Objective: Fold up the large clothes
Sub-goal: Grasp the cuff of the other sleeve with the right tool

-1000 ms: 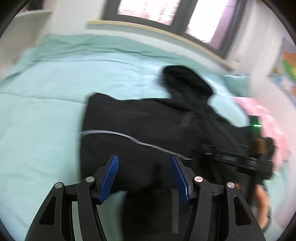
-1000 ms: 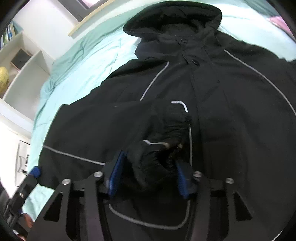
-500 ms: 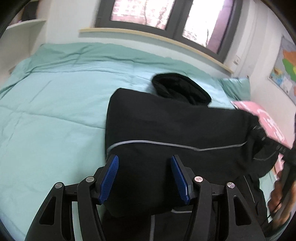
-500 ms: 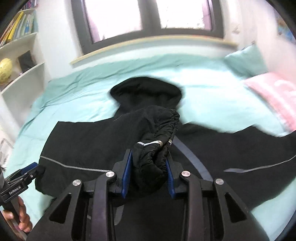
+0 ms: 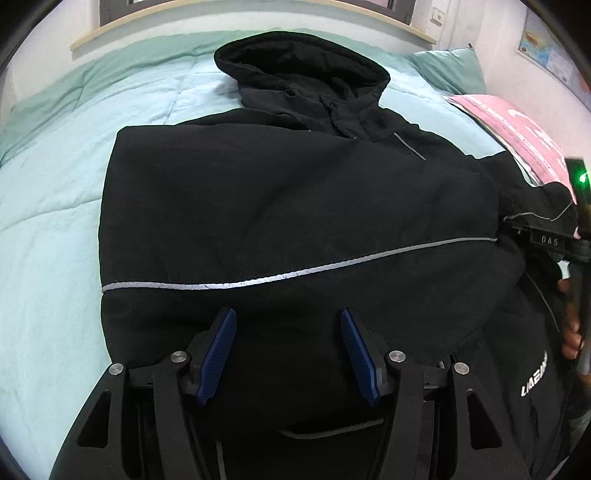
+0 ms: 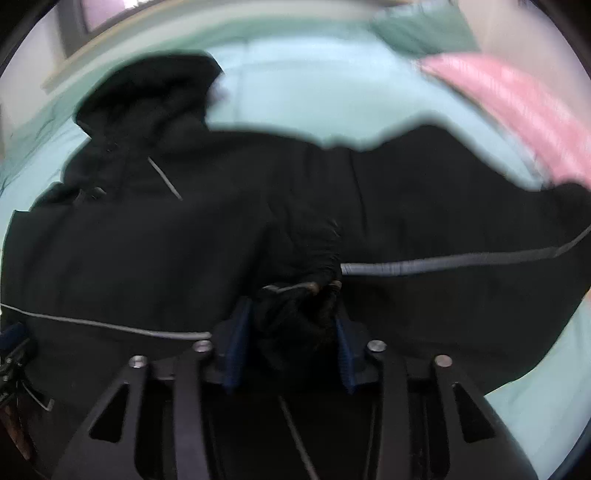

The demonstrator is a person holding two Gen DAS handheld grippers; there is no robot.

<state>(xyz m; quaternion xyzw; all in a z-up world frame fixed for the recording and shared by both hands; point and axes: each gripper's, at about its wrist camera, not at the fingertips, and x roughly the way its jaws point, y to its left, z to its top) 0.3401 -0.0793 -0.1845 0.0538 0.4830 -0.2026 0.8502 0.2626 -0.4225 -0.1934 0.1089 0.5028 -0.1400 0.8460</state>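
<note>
Right wrist view: my right gripper (image 6: 291, 343) pinches the cuff (image 6: 299, 295), jaws easing apart; my left gripper (image 5: 288, 350) hovers spread over the jacket (image 5: 280, 206).

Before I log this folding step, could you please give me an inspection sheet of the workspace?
Surface: bed with mint quilt.
Job's things: black hooded jacket spread flat, hood toward the window.
Clutter: pink pillow, green pillow.
Grippers: left tongs open over the jacket; right tongs opening, sleeve cuff still between the pads.
Cables: nothing seen.
Surroundings: window sill, wall map.
</note>
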